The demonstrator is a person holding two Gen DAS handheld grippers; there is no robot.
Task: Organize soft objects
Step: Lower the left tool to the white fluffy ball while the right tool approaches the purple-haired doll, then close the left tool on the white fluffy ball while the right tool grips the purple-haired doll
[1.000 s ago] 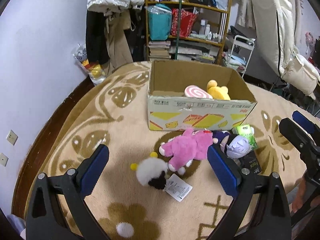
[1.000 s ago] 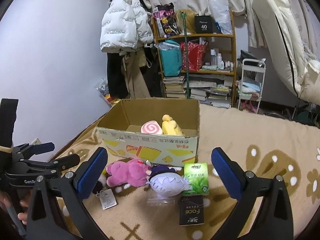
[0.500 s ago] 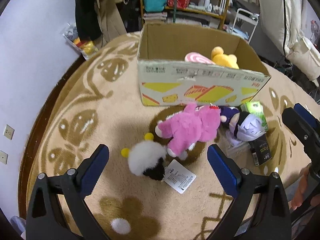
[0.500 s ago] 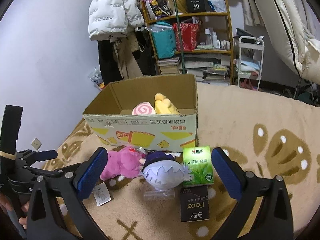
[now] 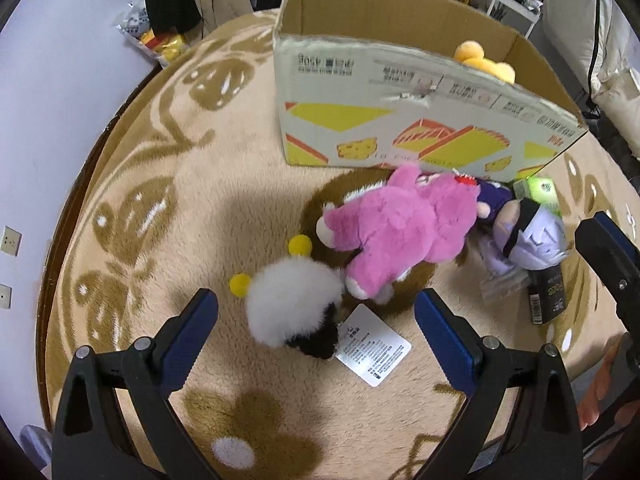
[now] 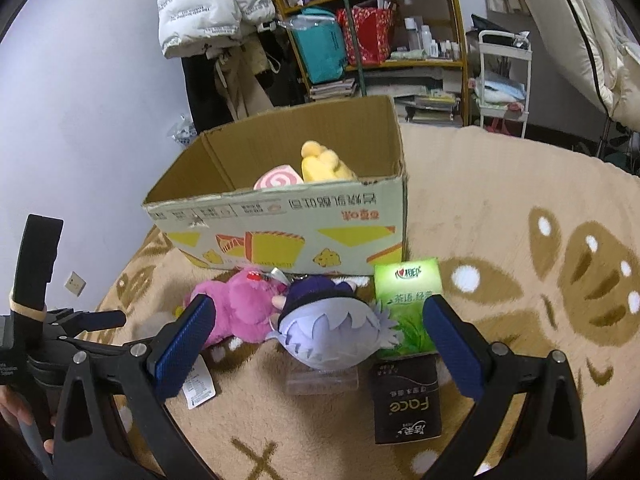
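Note:
A white-and-black fluffy toy [image 5: 294, 306] with yellow pompoms and a paper tag lies on the rug, right between the wide-apart fingers of my left gripper [image 5: 316, 336], which is open. Beside it lies a pink plush [image 5: 400, 236] [image 6: 240, 308]. A purple-haired doll [image 6: 332, 330] [image 5: 528, 236] sits between the open fingers of my right gripper [image 6: 316, 346]. The cardboard box [image 6: 280, 232] [image 5: 420, 120] behind holds a yellow plush [image 6: 322, 164] [image 5: 486, 62] and a pink swirl cushion [image 6: 278, 178].
A green tissue pack [image 6: 410, 304] and a black pack [image 6: 406, 400] lie right of the doll on the beige patterned rug [image 6: 520, 240]. Shelves [image 6: 380, 32], hanging coats [image 6: 212, 4] and a white cart [image 6: 504, 80] stand beyond the box.
Both grippers have moved lower and closer to the toys. The white toy now sits between the left fingers, and the doll between the right fingers.

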